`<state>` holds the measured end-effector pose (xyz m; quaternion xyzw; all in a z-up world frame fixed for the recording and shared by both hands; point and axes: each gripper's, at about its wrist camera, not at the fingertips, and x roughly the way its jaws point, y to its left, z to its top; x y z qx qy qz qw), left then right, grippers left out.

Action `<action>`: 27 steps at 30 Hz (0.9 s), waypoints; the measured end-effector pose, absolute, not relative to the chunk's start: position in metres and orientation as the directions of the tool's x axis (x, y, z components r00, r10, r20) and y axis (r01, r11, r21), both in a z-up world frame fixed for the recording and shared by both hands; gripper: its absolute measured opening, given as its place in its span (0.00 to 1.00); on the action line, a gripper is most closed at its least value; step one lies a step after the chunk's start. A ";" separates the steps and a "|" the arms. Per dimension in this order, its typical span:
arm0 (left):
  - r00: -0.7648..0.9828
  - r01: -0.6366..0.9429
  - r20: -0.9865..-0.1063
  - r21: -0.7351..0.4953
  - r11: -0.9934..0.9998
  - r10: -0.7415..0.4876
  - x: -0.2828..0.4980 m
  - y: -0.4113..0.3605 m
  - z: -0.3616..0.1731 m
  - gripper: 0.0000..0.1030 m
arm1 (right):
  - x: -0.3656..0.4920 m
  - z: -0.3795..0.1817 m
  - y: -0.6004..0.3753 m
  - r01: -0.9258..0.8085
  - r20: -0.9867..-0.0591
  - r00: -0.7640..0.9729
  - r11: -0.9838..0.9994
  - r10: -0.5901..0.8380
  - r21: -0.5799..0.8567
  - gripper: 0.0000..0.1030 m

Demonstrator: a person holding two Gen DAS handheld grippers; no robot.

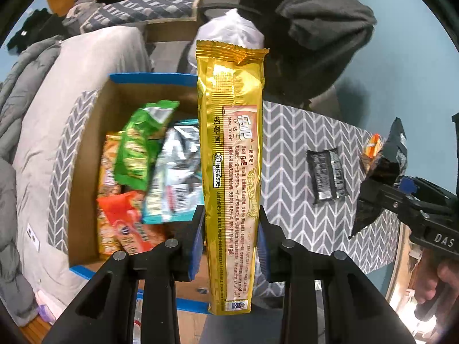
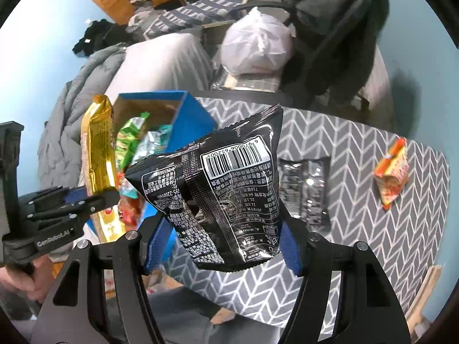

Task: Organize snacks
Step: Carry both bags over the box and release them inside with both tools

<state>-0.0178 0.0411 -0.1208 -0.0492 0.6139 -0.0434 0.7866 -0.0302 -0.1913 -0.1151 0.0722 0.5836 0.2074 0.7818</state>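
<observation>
Your left gripper [image 1: 231, 243] has its fingers clamped on the long gold foil snack packet [image 1: 231, 157], which stands upright above the open cardboard box with blue-taped rim [image 1: 149, 78]. The box, at nine o'clock of the packet, holds green, orange and silver wrappers. Your right gripper [image 2: 223, 246] has its fingers clamped on the black crinkled snack bag [image 2: 226, 189], off the grey chevron-covered bench [image 2: 358, 149]. On the bench lie a flat black wrapper [image 2: 304, 189] and, at three o'clock, a small orange packet [image 2: 391, 172].
</observation>
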 end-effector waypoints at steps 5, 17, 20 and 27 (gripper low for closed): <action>0.248 -0.028 -0.962 -0.124 0.992 -0.114 -0.022 0.066 -0.121 0.31 | -0.028 -0.110 -0.167 -0.273 -0.875 0.227 0.891 0.427 0.363 0.65; 0.269 -0.098 -0.960 -0.111 0.989 -0.081 -0.024 0.119 -0.123 0.31 | -0.028 -0.102 -0.094 -0.394 -0.871 0.196 0.850 0.450 0.350 0.65; 0.275 -0.112 -0.958 -0.108 0.988 -0.073 -0.025 0.131 -0.122 0.31 | -0.027 -0.101 -0.076 -0.420 -0.872 0.187 0.839 0.453 0.346 0.66; 0.279 -0.139 -0.958 -0.100 0.985 -0.058 -0.020 0.152 -0.130 0.31 | -0.023 -0.106 -0.047 -0.448 -0.874 0.166 0.825 0.457 0.346 0.66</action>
